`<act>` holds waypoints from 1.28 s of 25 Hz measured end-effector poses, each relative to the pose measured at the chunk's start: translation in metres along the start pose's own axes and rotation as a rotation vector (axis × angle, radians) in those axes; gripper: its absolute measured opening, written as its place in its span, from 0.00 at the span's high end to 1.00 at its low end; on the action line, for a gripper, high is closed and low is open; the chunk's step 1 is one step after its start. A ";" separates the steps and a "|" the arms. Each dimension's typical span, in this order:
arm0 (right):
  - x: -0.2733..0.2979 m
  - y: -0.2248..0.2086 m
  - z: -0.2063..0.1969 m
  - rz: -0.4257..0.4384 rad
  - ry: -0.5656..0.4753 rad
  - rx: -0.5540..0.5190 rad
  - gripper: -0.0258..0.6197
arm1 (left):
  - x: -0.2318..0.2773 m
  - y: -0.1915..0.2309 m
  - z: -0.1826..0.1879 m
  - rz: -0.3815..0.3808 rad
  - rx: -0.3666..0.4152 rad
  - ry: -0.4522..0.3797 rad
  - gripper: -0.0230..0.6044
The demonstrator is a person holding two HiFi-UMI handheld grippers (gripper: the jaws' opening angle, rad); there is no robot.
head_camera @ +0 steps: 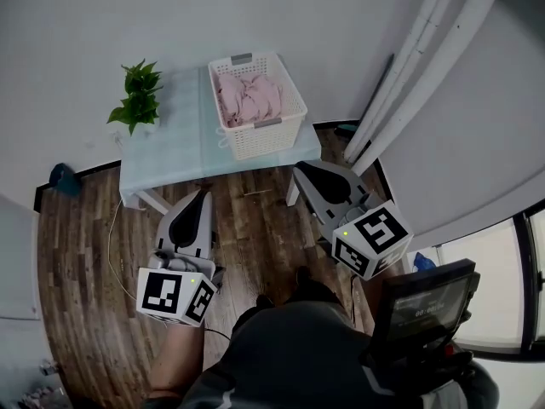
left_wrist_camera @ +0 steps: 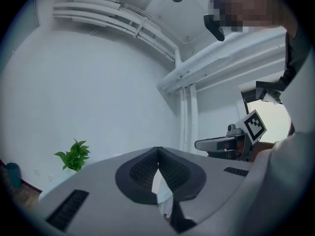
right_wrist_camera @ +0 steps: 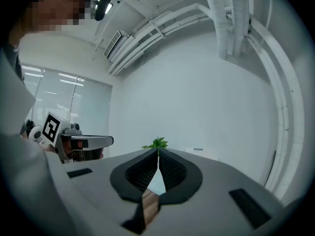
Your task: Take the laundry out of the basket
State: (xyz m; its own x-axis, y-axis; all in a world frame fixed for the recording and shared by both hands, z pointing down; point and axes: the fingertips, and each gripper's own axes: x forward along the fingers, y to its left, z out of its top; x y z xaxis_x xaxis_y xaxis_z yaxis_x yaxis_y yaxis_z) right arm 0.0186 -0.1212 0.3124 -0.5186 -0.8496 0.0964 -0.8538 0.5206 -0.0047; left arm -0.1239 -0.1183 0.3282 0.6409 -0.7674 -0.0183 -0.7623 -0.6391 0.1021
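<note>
On the right end of the low table [head_camera: 170, 147], a white lattice basket [head_camera: 264, 139] stands with its long side running from the front edge to the wall edge. The pink laundry [head_camera: 249, 96] lies bunched inside the basket, below the rim, and neither gripper touches it. A grey handle sits on each short side of the basket.

At the back left corner of the table stands a green potted plant [head_camera: 136, 96], well apart from the basket. The middle of the table top between them is bare blue cloth.

Both grippers are held over the wooden floor [head_camera: 251, 228] in front of the table, pointing toward it. The left gripper [head_camera: 203, 196] is opposite the middle of the front edge; its jaws are clenched tip to tip with nothing between them. The right gripper [head_camera: 300, 169] is just beside the front right table leg [head_camera: 292, 194], nearer the basket; its jaws are likewise pressed together and empty. The front edge of the table lies between each gripper and the basket.

White pipes [head_camera: 409, 66] run along the wall to the right of the table. A blue object [head_camera: 64, 179] lies on the floor by the wall at the left, and a thin cable [head_camera: 113, 237] trails across the boards beside the left gripper.
</note>
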 end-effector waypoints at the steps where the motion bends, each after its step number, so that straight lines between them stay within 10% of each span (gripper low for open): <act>1: 0.006 -0.006 0.000 -0.002 -0.003 0.002 0.93 | 0.007 0.003 -0.001 -0.001 -0.004 0.002 0.95; 32: 0.180 -0.234 0.008 0.128 -0.034 0.012 0.93 | 0.252 0.087 0.004 0.179 0.036 0.078 0.95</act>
State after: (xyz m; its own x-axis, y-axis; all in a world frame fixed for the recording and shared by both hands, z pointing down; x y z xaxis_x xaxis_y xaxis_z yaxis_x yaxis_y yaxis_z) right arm 0.1243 -0.3966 0.3229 -0.6243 -0.7788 0.0603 -0.7810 0.6240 -0.0271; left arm -0.0290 -0.3678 0.3282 0.4987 -0.8636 0.0745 -0.8666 -0.4952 0.0607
